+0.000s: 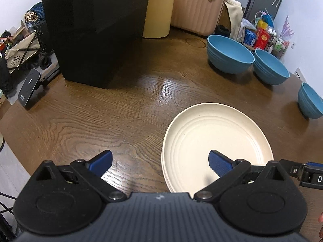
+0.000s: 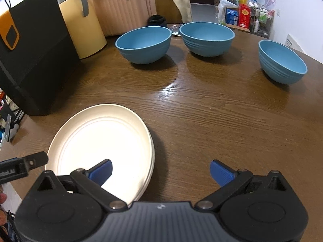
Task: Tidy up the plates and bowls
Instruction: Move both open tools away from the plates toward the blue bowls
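Observation:
A stack of cream plates (image 1: pixel 218 139) (image 2: pixel 103 139) lies on the wooden table (image 1: pixel 113 111) (image 2: pixel 222 117), near its front edge. Three blue bowls stand apart beyond it: one (image 1: pixel 230 53) (image 2: pixel 143 44), a second (image 1: pixel 271 66) (image 2: pixel 207 37), and a third (image 1: pixel 309 100) (image 2: pixel 282 61) farthest right. My left gripper (image 1: pixel 160 163) is open above the stack's left rim, its right fingertip over the plate. My right gripper (image 2: pixel 161 172) is open above the stack's right rim, its left fingertip over the plate. Neither holds anything.
A black box (image 1: pixel 97 30) (image 2: pixel 34 60) stands at the table's back left, with a yellow jug (image 1: pixel 159 10) (image 2: pixel 82 24) and a pink suitcase (image 1: pixel 197 6) (image 2: pixel 123 6) behind it. A phone stand (image 1: pixel 30 88) sits at the left edge. Clutter lines the far wall.

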Motion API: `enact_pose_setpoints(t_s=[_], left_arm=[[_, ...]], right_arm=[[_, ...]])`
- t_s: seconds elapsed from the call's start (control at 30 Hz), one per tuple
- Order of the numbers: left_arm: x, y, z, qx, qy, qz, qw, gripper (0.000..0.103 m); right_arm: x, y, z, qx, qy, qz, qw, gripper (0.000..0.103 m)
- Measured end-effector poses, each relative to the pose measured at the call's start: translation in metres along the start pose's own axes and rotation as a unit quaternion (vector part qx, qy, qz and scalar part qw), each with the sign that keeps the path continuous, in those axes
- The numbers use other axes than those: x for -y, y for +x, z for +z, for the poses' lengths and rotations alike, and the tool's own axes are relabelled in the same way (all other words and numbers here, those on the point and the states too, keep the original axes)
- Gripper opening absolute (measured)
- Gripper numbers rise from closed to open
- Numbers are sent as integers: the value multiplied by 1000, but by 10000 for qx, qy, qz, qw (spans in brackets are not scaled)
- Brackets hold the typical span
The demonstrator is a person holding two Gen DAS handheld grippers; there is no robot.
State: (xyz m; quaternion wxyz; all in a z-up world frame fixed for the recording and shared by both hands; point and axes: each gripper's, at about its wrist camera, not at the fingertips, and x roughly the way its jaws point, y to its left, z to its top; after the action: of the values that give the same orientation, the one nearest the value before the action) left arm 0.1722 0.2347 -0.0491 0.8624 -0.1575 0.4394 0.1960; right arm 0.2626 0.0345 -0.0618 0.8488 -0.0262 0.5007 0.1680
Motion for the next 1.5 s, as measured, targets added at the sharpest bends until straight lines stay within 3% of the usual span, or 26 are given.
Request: enact_pose_setpoints(t_s=[0.73, 1.5], left_arm=[[36, -14, -9, 88, 75, -166, 9998, 103], [69, -13, -14, 36, 201, -144, 9997, 103]], right_arm=[[38, -31, -12, 112, 136, -297, 9994, 103], [72, -35, -14, 71, 279, -273, 9992, 103]])
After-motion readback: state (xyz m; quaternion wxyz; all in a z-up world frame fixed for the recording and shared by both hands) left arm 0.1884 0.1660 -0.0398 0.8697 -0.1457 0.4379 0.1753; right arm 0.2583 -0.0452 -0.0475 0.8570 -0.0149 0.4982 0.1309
